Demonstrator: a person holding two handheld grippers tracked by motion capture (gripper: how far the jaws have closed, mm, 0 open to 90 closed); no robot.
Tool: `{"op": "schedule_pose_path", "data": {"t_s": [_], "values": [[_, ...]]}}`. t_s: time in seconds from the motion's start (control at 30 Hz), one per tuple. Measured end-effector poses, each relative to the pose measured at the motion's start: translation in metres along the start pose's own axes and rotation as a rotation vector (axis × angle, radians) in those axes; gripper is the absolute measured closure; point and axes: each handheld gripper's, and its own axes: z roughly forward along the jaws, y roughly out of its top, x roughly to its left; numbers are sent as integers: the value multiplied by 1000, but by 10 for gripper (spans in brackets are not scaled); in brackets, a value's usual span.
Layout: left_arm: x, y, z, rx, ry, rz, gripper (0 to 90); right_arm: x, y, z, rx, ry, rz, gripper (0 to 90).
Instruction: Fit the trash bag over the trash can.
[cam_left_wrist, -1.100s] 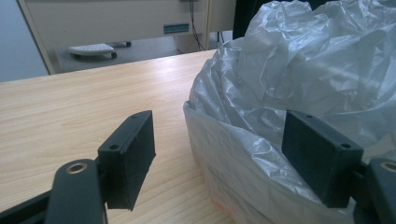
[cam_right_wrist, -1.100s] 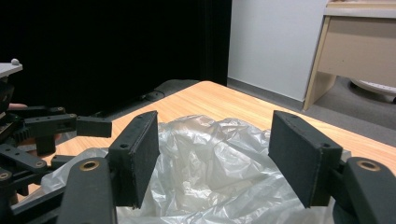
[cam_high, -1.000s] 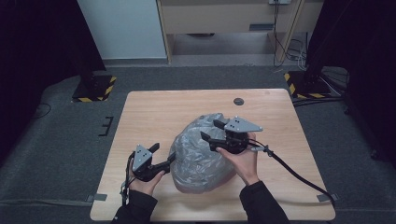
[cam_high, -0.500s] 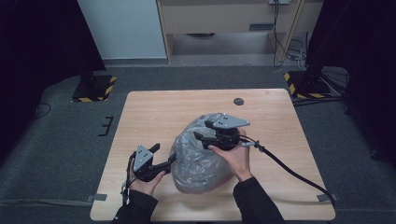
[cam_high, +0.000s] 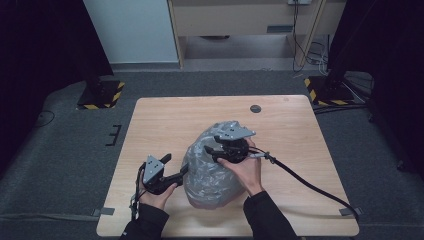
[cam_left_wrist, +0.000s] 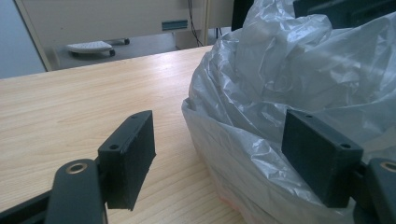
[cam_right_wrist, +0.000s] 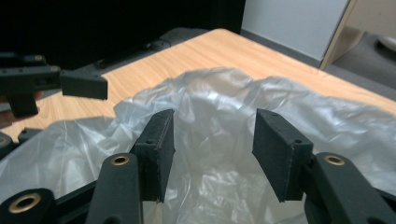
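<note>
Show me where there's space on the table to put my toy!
The far-left corner of the light wooden table is bare. So is the right side beyond the trailing black cable. The middle is crowded: crinkly grey plastic bag, both tongs, and a small black disc near the far edge.

Grey translucent plastic bag (cam_high: 215, 165) on light wood-grain table (cam_high: 165, 125); black tools.

Right tool (cam_right_wrist: 212, 151) agape above clear plastic bag (cam_right_wrist: 224, 116); contents unclear.

Plastic bag (cam_high: 215, 167) sits on table (cam_high: 165, 120), seemingly near its front.
</note>
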Motion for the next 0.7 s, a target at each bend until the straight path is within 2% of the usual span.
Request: {"op": "schedule_pose_path", "data": {"t_s": [0.17,0.33,0.53,0.57,0.6,0.7], "values": [[0,0,0,0,0,0,255,0,-1,2,33,14,-18,511],[0,0,0,-3,-1,-2,255,3,0,5,99,24,-51,529],[0,1,0,-6,-4,-1,255,2,2,10,179,46,-52,534],[0,1,0,-6,-4,-1,255,2,2,10,179,46,-52,534],[0,1,-1,-13,-5,-3,255,1,3,12,212,47,-55,534],[1,3,-3,-34,-3,-5,255,2,3,13,236,45,-57,537]]}}
